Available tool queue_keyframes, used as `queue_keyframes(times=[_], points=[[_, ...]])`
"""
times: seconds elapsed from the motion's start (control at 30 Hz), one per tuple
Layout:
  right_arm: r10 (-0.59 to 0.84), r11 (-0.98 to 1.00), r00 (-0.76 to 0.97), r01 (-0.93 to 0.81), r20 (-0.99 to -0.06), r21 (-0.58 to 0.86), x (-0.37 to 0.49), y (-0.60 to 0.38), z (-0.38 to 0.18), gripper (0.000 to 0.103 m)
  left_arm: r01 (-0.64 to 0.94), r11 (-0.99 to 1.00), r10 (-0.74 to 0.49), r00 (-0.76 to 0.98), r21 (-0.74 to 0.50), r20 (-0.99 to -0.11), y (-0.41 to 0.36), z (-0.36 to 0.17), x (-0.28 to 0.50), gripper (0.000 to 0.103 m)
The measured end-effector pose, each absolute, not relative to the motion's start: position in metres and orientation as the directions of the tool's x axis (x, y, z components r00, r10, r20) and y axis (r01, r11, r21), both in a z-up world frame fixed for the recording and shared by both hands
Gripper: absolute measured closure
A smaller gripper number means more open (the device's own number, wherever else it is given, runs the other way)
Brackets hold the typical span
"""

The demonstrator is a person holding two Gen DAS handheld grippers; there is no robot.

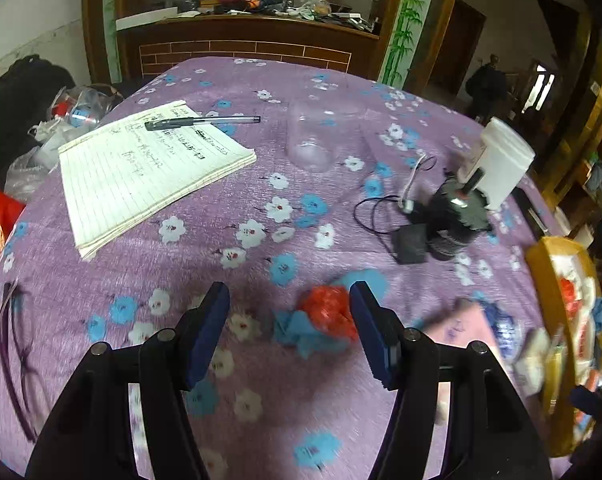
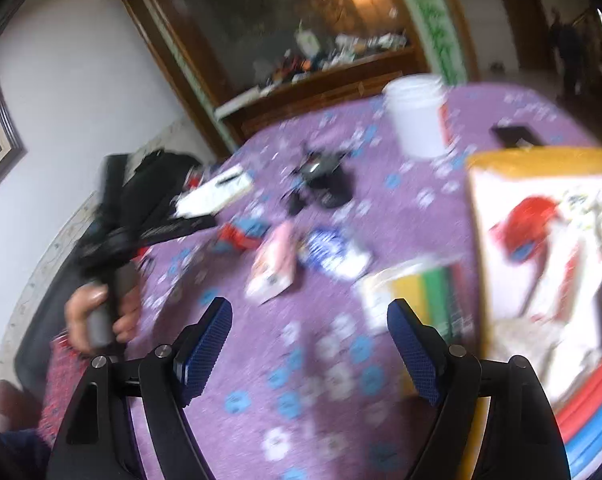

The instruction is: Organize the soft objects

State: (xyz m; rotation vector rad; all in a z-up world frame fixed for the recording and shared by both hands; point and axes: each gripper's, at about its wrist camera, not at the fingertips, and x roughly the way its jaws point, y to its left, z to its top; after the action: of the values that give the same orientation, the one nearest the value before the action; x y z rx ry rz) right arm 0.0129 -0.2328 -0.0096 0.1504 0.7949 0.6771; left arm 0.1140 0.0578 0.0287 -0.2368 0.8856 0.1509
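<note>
Judging several soft pieces already in the yellow box [image 2: 541, 160], I hover my left gripper [image 1: 289, 332], fingers half-spread and empty, beside the red-and-blue bundle [image 1: 321, 320] on the desk [image 1: 261, 208] near it, with the right gripper [image 2: 309, 348] wide and empty.

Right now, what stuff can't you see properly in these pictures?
- Pink thing, left view: blur smears it.
- Yellow box, left view: cut off by the edge.
- Red and blue bundle, left view: the claw partly hides it.
- Packets, right view: too blurred to read.
</note>
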Motion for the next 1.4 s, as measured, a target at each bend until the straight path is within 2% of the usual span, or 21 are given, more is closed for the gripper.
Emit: queue_keyframes(times=[0.07, 0.27, 0.3, 0.37, 0.4, 0.63, 0.67, 0.73, 0.77, 0.8, 1.0, 1.17, 1.3, 1.4], points=[[0.619, 0.772, 0.470, -0.511, -0.630, 0.377, 0.010, -0.221, -0.009, 0.021, -0.163, 0.973, -0.025, 0.625, -0.162, -0.780, 0.051, 0.026, 0.115, 0.042], [0.586, 0.793, 0.463, -0.496, -0.664, 0.354, 0.015, -0.187, -0.005, 0.021, -0.104, 0.994, 0.029, 0.611, -0.044, -0.791, 0.024, 0.015, 0.125, 0.042], [0.588, 0.792, 0.457, -0.492, -0.668, 0.361, 0.019, -0.180, -0.006, 0.021, -0.102, 0.995, 0.070, 0.597, 0.011, -0.799, 0.017, 0.009, 0.126, 0.044], [0.572, 0.803, 0.457, -0.483, -0.681, 0.351, 0.025, -0.172, -0.007, 0.021, -0.103, 0.993, 0.106, 0.596, 0.056, -0.796, 0.011, 0.005, 0.124, 0.064], [0.553, 0.814, 0.459, -0.475, -0.696, 0.333, 0.028, -0.165, -0.010, 0.021, -0.101, 0.993, 0.111, 0.601, 0.063, -0.791, 0.009, 0.007, 0.123, 0.066], [0.473, 0.856, 0.458, -0.440, -0.753, 0.270, 0.053, -0.131, -0.027, 0.021, -0.139, 0.990, 0.107, 0.640, 0.022, -0.761, 0.017, 0.022, 0.113, 0.066], [0.472, 0.857, 0.454, -0.439, -0.756, 0.271, 0.056, -0.127, -0.030, 0.024, -0.145, 0.989, 0.106, 0.649, 0.015, -0.753, 0.019, 0.025, 0.111, 0.066], [0.468, 0.857, 0.452, -0.443, -0.759, 0.264, 0.061, -0.121, -0.038, 0.036, -0.151, 0.989, 0.103, 0.661, 0.003, -0.743, 0.022, 0.028, 0.113, 0.066], [0.451, 0.861, 0.446, -0.445, -0.773, 0.246, 0.062, -0.117, -0.043, 0.056, -0.151, 0.989, 0.099, 0.667, -0.004, -0.739, 0.023, 0.030, 0.112, 0.066], [0.439, 0.864, 0.435, -0.443, -0.786, 0.238, 0.064, -0.115, -0.049, 0.065, -0.154, 0.988, 0.099, 0.671, -0.007, -0.735, 0.023, 0.031, 0.111, 0.066], [0.507, 0.836, 0.441, -0.460, -0.741, 0.299, 0.056, -0.135, -0.044, 0.076, -0.150, 0.988, 0.088, 0.705, -0.027, -0.704, 0.023, 0.039, 0.104, 0.066], [0.536, 0.829, 0.501, -0.464, -0.679, 0.312, 0.038, -0.163, -0.025, 0.076, -0.129, 0.991, 0.078, 0.750, -0.030, -0.657, 0.014, 0.051, 0.092, 0.066], [0.524, 0.848, 0.590, -0.429, -0.614, 0.311, 0.033, -0.186, -0.013, 0.076, -0.124, 0.991, 0.126, 0.796, 0.044, -0.592, -0.003, 0.058, 0.080, 0.066], [0.521, 0.853, 0.609, -0.404, -0.598, 0.332, 0.036, -0.194, -0.011, 0.076, -0.129, 0.987, 0.161, 0.815, 0.098, -0.556, -0.011, 0.061, 0.076, 0.066]])
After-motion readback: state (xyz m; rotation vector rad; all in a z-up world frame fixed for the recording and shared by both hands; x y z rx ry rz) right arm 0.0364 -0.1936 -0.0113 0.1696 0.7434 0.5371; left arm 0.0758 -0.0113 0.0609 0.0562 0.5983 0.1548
